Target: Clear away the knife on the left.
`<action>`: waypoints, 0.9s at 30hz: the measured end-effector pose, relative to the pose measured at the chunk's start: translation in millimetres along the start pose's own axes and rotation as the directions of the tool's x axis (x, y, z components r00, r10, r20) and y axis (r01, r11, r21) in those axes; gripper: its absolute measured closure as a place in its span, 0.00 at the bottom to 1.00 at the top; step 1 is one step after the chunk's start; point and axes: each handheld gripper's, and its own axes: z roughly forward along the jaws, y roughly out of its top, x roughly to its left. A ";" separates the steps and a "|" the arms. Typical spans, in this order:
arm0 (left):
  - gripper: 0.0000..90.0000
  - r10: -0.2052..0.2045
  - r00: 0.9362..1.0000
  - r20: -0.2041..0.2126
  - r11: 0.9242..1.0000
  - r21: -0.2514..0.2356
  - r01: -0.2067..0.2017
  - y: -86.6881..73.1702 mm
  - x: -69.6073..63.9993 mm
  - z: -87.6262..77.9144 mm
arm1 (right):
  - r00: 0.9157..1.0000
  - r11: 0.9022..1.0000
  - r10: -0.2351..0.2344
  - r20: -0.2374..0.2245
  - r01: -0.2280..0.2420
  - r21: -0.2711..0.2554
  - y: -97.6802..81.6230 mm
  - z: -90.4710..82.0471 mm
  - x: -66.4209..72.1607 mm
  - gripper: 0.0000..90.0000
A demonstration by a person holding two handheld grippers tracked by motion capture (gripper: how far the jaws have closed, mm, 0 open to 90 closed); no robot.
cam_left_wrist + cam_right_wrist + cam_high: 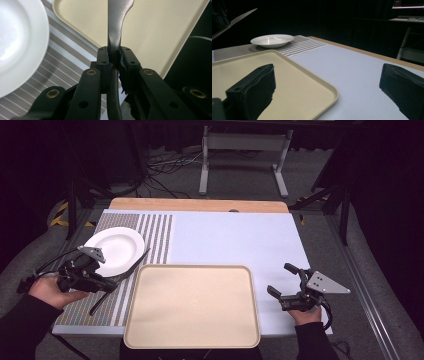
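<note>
L gripper (113,58) is clenched on a slim grey metal utensil (115,32), head over the beige plastic tray (192,305) w/ white round plate (116,251) beside. High view shows R gripper (284,281) released, jaws wide, empty.

My left gripper's (113,58) jaws cover the middle of the utensil (115,32) handle; the top edge of the left gripper view cuts off its head, so fork or spoon cannot be told. There, the plate (17,42) runs off the left edge and the tray (155,27) off the top.
</note>
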 end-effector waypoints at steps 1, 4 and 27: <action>0.89 -0.017 1.000 0.007 1.000 0.000 0.017 1.2 -1.6 1.0 | 1.000 1.000 0.000 0.000 0.000 -0.001 0.0 -0.2 -0.1 0.01; 0.89 -0.060 0.998 0.020 0.998 0.001 0.060 5.4 -5.0 5.1 | 1.000 1.000 0.000 0.000 0.000 -0.001 0.0 -0.3 -0.5 0.01; 0.89 -0.072 0.992 0.108 0.997 0.008 0.071 30.3 -35.5 51.3 | 1.000 1.000 0.009 -0.001 -0.009 -0.014 0.2 -2.6 -2.2 0.01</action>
